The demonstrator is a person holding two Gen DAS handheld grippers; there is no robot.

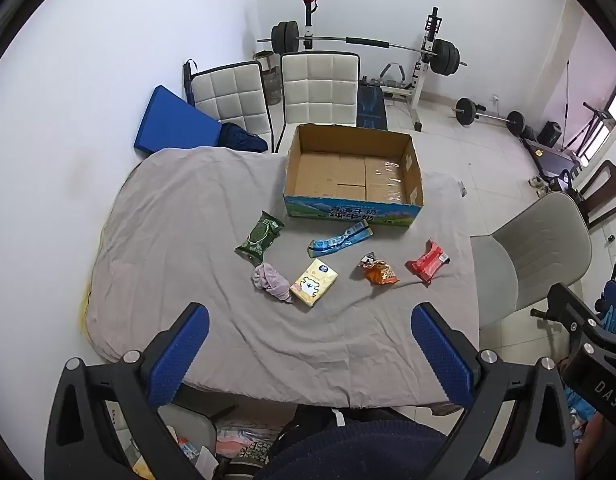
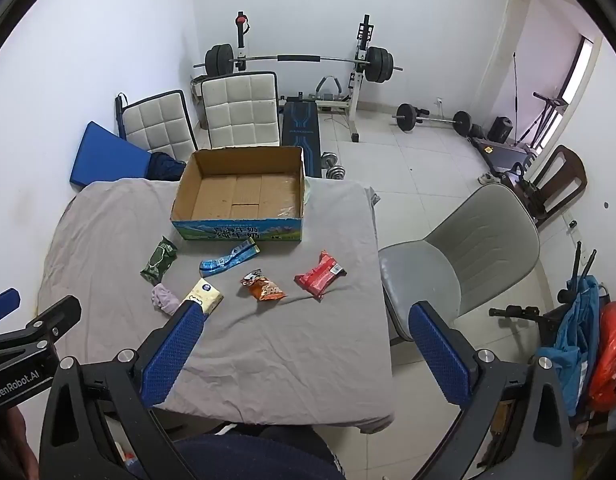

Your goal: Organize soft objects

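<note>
An open, empty cardboard box (image 1: pixel 412 168) (image 2: pixel 188 188) stands at the table's far side. In front of it on the grey cloth lie a green pack (image 1: pixel 259 235) (image 2: pixel 159 259), a blue pack (image 1: pixel 339 237) (image 2: pixel 228 258), a pink cloth bundle (image 1: pixel 271 281) (image 2: pixel 164 298), a yellow tissue pack (image 1: pixel 313 282) (image 2: pixel 206 295), an orange snack bag (image 1: pixel 379 270) (image 2: pixel 264 286) and a red pack (image 1: pixel 428 260) (image 2: pixel 319 274). My left gripper (image 1: pixel 309 320) is open and empty above the table's near edge. My right gripper (image 2: pixel 308 318) is open and empty, to the right of the left one.
A grey chair (image 1: pixel 539 252) (image 2: pixel 467 248) stands at the table's right side. Two white padded chairs (image 1: pixel 319 88) (image 2: pixel 240 108) and a blue mat (image 1: pixel 174 122) are behind the table. Weight bench and barbells (image 2: pixel 300 60) stand at the back wall.
</note>
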